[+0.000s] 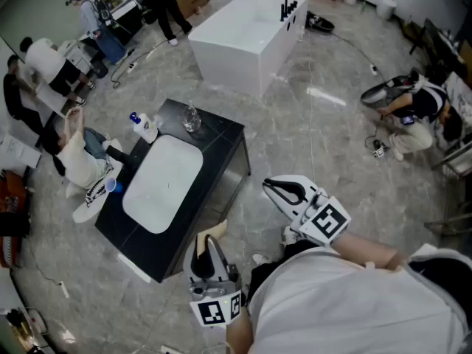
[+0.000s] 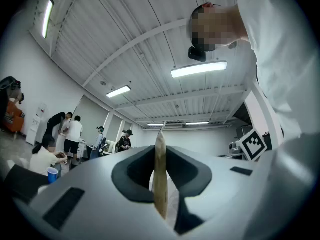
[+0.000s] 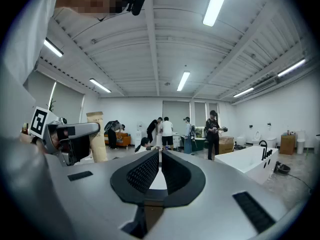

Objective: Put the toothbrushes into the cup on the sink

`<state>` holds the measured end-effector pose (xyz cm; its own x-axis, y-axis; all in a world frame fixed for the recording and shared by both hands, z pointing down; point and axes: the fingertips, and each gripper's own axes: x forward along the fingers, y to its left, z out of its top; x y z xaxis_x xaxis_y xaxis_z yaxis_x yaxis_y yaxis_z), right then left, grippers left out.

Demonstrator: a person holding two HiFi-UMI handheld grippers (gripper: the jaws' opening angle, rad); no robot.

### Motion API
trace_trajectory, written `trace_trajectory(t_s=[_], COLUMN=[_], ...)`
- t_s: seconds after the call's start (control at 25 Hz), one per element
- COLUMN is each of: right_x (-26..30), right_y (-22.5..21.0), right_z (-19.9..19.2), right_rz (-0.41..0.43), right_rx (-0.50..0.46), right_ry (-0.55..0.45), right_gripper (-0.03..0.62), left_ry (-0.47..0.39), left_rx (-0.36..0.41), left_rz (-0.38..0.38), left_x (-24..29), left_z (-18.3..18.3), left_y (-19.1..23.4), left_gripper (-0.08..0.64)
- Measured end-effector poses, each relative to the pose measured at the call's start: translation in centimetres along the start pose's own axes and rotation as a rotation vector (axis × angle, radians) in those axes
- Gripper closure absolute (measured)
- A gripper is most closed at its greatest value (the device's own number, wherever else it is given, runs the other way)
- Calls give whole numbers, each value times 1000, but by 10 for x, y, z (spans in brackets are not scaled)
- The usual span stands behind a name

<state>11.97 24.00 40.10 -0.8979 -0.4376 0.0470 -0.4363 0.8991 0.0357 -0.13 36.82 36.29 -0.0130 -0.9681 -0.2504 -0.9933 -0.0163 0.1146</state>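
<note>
While the left tool point(image 1: 209, 251) is held just off the near corner of the black surface point(image 1: 221, 135), its jaws are clamped on a tan cardboard pack point(image 1: 213, 231). In the head view only the pack's upper end shows above the pads. Seen along those jaws, the pack is edge-on, a thin strip pinched between them, so its broad faces are hidden. The right gripper view catches one broad face, but the left tool covers its lower part and cuts off the print. Whether toothbrushes are inside I cannot tell. The right tool point(image 1: 276, 189) is held beside the surface, its jaws together with nothing between them. The clear glass cup point(image 1: 192, 118) stands at the far end of the surface, beyond the white sink basin point(image 1: 162, 183), well apart from both tools. Its contents are too small to make out. The person's white shirt point(image 1: 346, 301) blocks the lower right of the head view.
</note>
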Motion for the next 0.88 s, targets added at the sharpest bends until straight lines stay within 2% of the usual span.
trace_trajectory(t_s=[0.48, 0.64, 0.88], right_x=[-5, -7, -15], right_y=[-2, -7, -18], right_z=[0, 4, -2], right_rz=[7, 0, -19], right_rx=[7, 64, 78], right_ry=[-2, -43, -37], right_gripper=[548, 546, 546], left_ry=[4, 6, 7], left_rx=[-3, -11, -3], left_rz=[1, 4, 17], left_x=[1, 2, 9], left_z=[-4, -5, -6], left_y=[-7, -6, -2], left_gripper=[500, 500, 500])
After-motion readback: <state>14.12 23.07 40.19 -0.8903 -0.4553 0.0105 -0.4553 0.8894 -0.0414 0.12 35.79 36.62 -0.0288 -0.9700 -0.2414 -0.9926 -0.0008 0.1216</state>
